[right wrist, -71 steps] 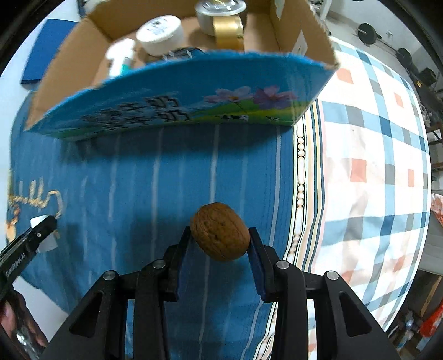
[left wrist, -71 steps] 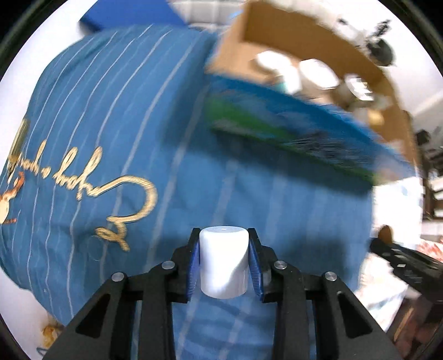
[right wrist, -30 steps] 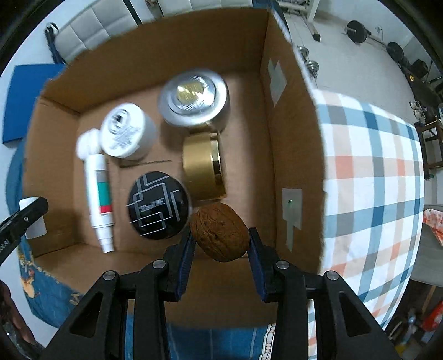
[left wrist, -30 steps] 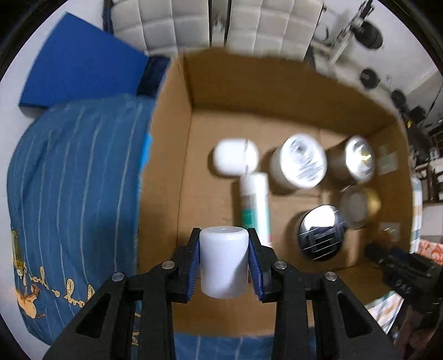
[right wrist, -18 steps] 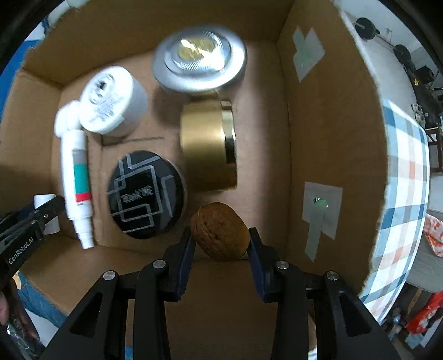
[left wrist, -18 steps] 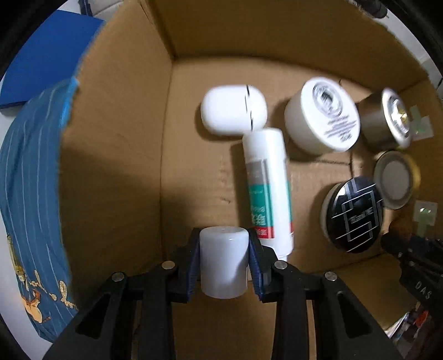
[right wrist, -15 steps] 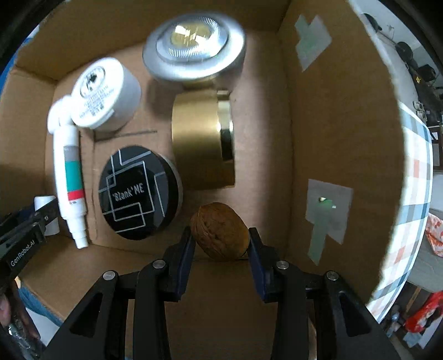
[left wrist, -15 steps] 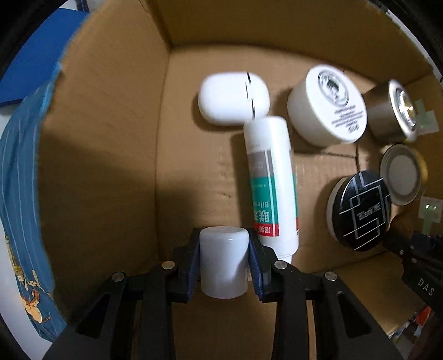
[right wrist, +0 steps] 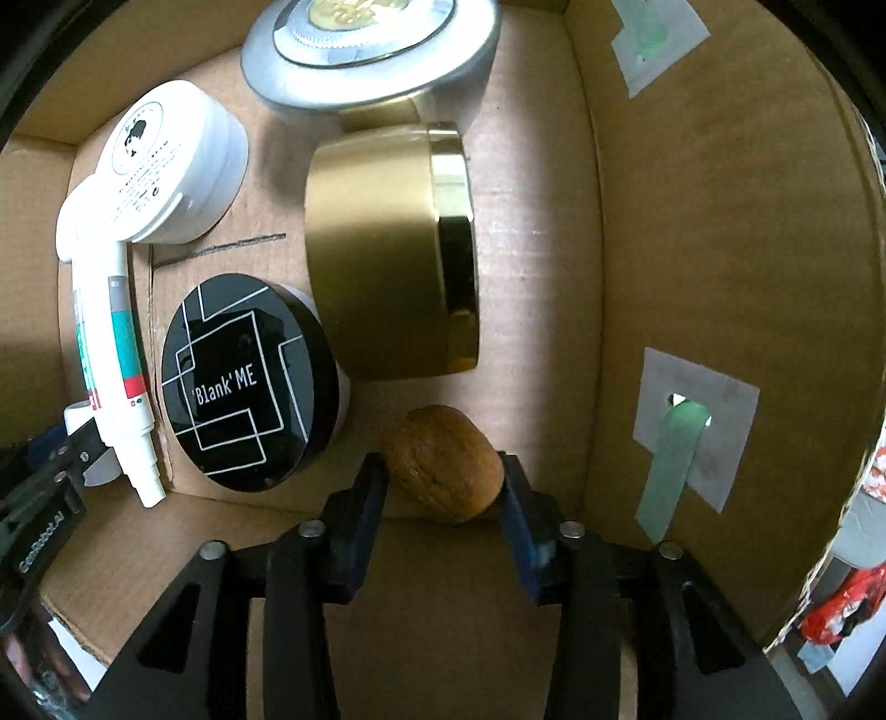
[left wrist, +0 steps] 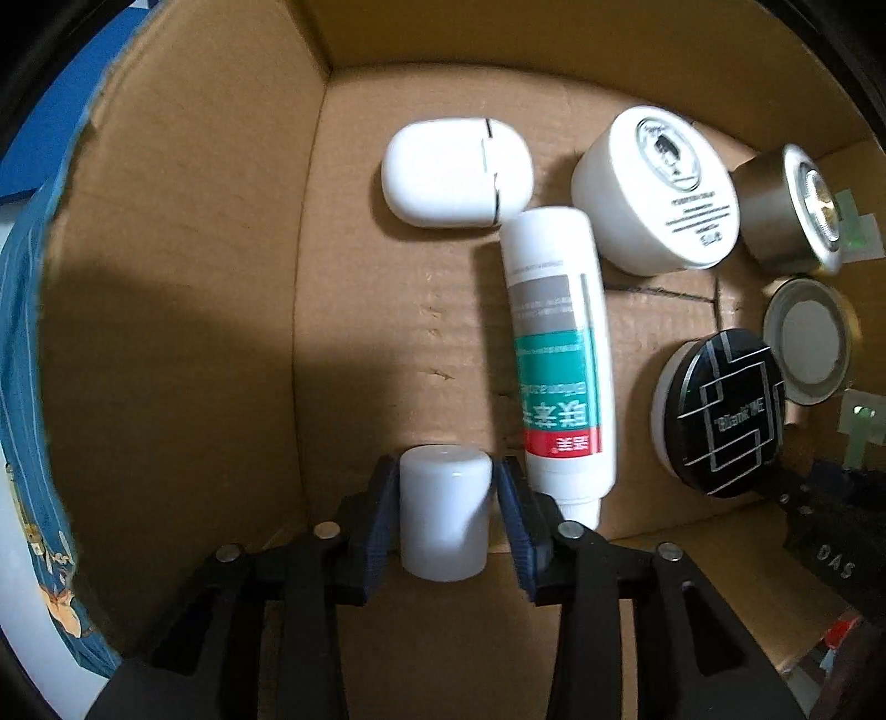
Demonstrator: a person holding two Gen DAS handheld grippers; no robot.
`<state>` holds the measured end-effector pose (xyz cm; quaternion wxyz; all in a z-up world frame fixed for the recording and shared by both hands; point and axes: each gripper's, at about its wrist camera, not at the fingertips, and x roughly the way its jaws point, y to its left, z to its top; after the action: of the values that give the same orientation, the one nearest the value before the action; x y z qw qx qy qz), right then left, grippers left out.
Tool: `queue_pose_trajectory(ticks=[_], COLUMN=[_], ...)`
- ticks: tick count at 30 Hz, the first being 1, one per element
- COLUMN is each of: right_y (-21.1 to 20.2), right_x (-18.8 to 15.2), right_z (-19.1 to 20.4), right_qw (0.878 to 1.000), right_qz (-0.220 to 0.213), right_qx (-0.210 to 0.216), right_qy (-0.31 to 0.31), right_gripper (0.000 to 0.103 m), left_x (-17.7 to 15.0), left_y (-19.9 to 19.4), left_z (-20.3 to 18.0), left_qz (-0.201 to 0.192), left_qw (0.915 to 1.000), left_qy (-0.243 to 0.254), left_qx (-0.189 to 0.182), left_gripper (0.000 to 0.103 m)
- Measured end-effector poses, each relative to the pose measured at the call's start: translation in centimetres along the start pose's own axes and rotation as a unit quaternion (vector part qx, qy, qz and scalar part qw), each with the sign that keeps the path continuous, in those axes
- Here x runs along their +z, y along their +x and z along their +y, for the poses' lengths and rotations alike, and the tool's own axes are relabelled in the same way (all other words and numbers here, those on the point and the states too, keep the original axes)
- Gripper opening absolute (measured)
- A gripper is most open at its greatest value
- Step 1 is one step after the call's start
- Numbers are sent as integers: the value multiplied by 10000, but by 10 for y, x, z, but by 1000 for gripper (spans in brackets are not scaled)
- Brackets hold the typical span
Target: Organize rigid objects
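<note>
Cardboard box, seen from above by both wrist cameras; its floor already carries the sorted items. In descending size: silver tin at the far wall; gold lid lying on its side just in front of it; black compact lettered "Blank ME", close beside the gold lid; white jar; white tube lying flat with its nozzle toward the near wall; white earbud case touching the tube's far end.

Left gripper: fingers pinch a white cap upright, low in the box's left near corner, just beside the tube's nozzle. Right gripper: fingers clamp a walnut across its width, low over bare floor near the right wall, close to the compact and gold lid.

Risks, as judged here. The walnut is round; released from any height it would likely roll against the compact or under the gold lid, which rests on its curved side and could itself roll if struck. The cap is tall and narrow and may topple onto the tube if a finger drags it on opening. The two tools work near each other, so a sideways withdrawal could clip the tube.

Not determinable: whether cap or walnut touches the floor yet; the box's near wall and outer face; the jar's small print, blurred.
</note>
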<state>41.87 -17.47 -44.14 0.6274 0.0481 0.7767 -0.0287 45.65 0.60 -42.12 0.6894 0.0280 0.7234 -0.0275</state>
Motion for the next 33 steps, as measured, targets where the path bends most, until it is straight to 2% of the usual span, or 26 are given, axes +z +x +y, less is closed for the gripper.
queue_pose_trajectory(ticks=[4, 6, 8, 9, 11, 12, 13, 15, 16, 19, 21, 26, 30, 33], right_y=[-5, -10, -14, -18, -26, -30, -35, -46, -51, -67, -72, -83, -96, -122], right_x=[-5, -9, -12, -12, -13, -14, -15, -18, -18, -17, -19, -27, -47, -65], right_z=[10, 13, 16, 19, 24, 25, 26, 28, 28, 33, 29, 23, 8, 8], right_qw=[10000, 10000, 9999, 9998, 9996, 9995, 9993, 9987, 9983, 9961, 9960, 9949, 9931, 9895], right_qz=[-39, -71, -100, -120, -215, -259, -314, -471, -569, -875, -897, -1009, -1169, -1440], right_qx=[-28, 19, 87, 117, 182, 185, 185, 182, 112, -24, -5, -24, 69, 134], right_qy=[-43, -58, -57, -65, -82, -89, -93, -106, -107, -81, -44, 44, 56, -2], right_gripper=[53, 58, 67, 69, 77, 78, 82, 93, 101, 103, 103, 103, 103, 103], left_x=[-2, -4, -5, -5, -4, -4, -4, -4, -4, -1, -4, -7, -33, -55], left_y=[-15, -23, -32, -35, -44, -47, -51, -58, -62, -73, -80, -104, -124, -149], left_z=[-6, -9, -11, -11, -9, -8, -8, -7, -6, -9, -10, -19, -13, -15], left_qz=[-135, -242, -373, -403, -506, -536, -574, -652, -691, -761, -813, -1005, -1286, -1560], left_qw=[9999, 9996, 9992, 9991, 9987, 9986, 9983, 9979, 9976, 9971, 9967, 9949, 9917, 9877], left_qy=[89, 133, 92, 74, 27, 6, -6, -18, -22, -45, -62, -37, -29, -34], left_qx=[53, 89, 67, 62, 35, 34, 43, 56, 61, 42, 30, -11, -57, -86], left_gripper=[41, 56, 60, 67, 74, 83, 88, 93, 94, 97, 101, 101, 101, 101])
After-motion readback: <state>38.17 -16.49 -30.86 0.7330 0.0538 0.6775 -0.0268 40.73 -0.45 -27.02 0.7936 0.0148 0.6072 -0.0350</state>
